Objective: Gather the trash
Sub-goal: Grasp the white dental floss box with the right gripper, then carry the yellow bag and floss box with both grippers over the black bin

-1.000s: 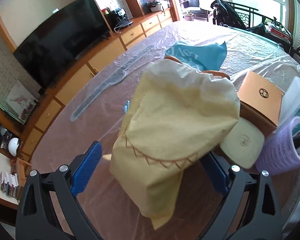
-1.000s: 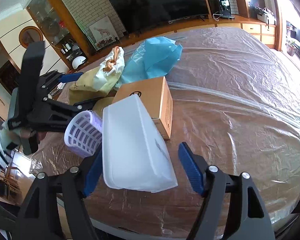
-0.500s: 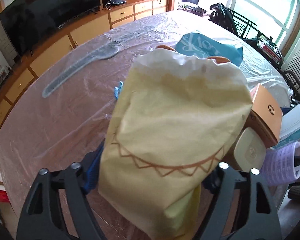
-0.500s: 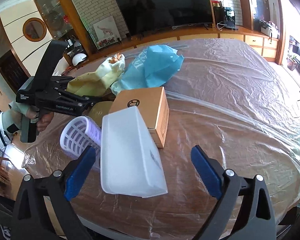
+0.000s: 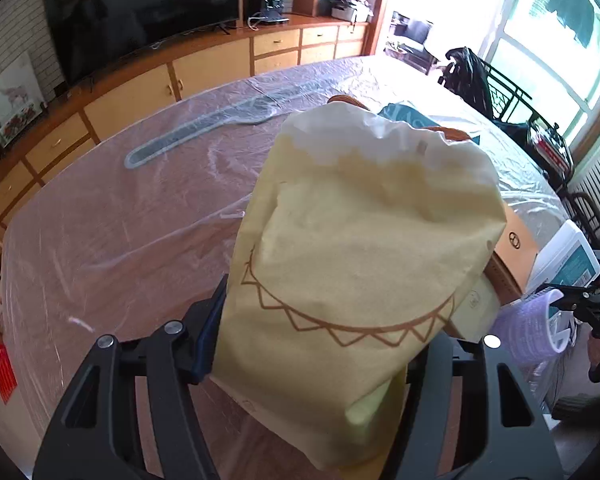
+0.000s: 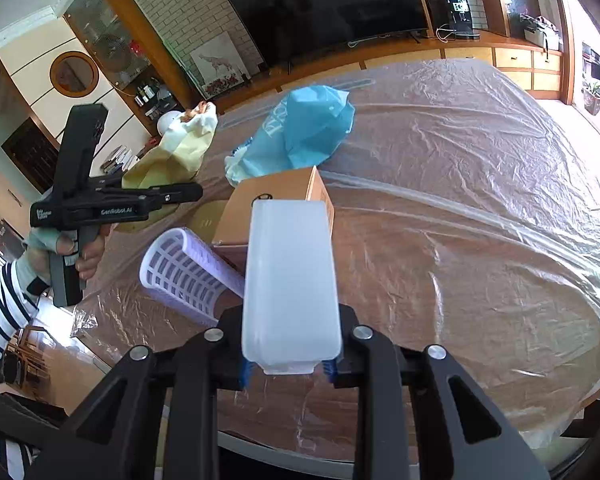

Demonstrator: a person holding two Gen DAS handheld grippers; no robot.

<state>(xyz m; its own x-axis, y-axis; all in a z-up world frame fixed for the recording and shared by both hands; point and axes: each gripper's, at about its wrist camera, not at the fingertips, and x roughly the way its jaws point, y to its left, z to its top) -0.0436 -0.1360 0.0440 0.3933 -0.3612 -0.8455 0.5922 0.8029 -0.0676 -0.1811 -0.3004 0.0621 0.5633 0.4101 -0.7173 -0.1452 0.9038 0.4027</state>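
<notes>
My left gripper point(image 5: 320, 356) is shut on a yellow paper bag point(image 5: 356, 264) with a brown zigzag line, held up above the table. The bag also shows in the right wrist view point(image 6: 172, 152), with the left gripper point(image 6: 188, 192) at the table's left edge. My right gripper point(image 6: 288, 368) is shut on a white translucent plastic box point(image 6: 290, 280), also visible at the right of the left wrist view point(image 5: 568, 264). A blue plastic bag point(image 6: 300, 132) lies on the table behind a cardboard box point(image 6: 276, 196).
A purple lattice basket point(image 6: 184, 272) lies on its side left of the white box. The round table point(image 6: 460, 220) is covered in clear plastic sheeting. A cabinet with a TV point(image 6: 324, 4) lines the far wall. Chairs point(image 5: 496, 92) stand by the window.
My right gripper has closed on the white plastic box. My left gripper has closed on the yellow bag and lifted it higher.
</notes>
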